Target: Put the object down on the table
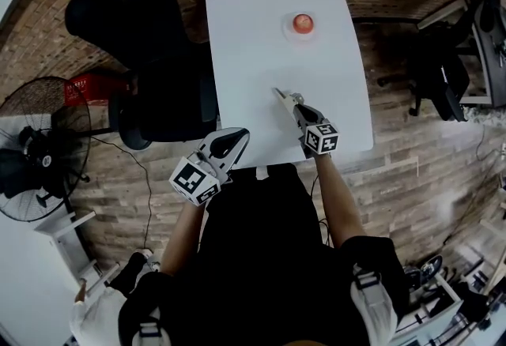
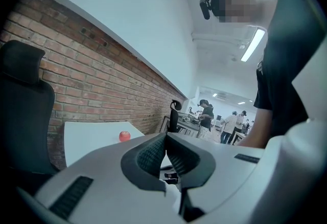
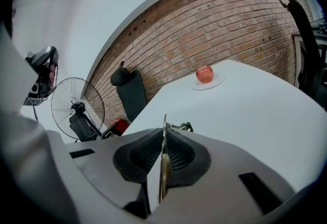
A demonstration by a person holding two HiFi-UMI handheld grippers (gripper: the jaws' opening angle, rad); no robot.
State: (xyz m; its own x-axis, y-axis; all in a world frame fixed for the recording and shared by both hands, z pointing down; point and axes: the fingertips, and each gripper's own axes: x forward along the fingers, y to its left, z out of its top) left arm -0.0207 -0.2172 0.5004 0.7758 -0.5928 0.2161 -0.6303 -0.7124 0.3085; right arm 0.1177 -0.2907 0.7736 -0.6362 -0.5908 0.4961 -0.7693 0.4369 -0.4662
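Observation:
My right gripper (image 1: 293,103) hovers over the near part of the white table (image 1: 261,36), shut on a knife (image 1: 280,93) whose thin blade sticks out past the fingertips toward the table's middle. In the right gripper view the knife (image 3: 164,133) stands edge-on between the ribbed pads, its pale handle lower down. A red apple (image 1: 302,22) rests on a small plate (image 1: 301,33) at the table's far end, well beyond the blade. My left gripper (image 1: 237,136) is shut and empty at the table's near left corner. The apple (image 2: 124,136) also shows beyond its tips.
A black office chair (image 1: 162,92) stands close against the table's left side. A floor fan (image 1: 39,147) and a red box (image 1: 87,88) lie further left. Another dark chair (image 1: 443,76) is off to the right. Several people (image 2: 225,126) stand far off in the room.

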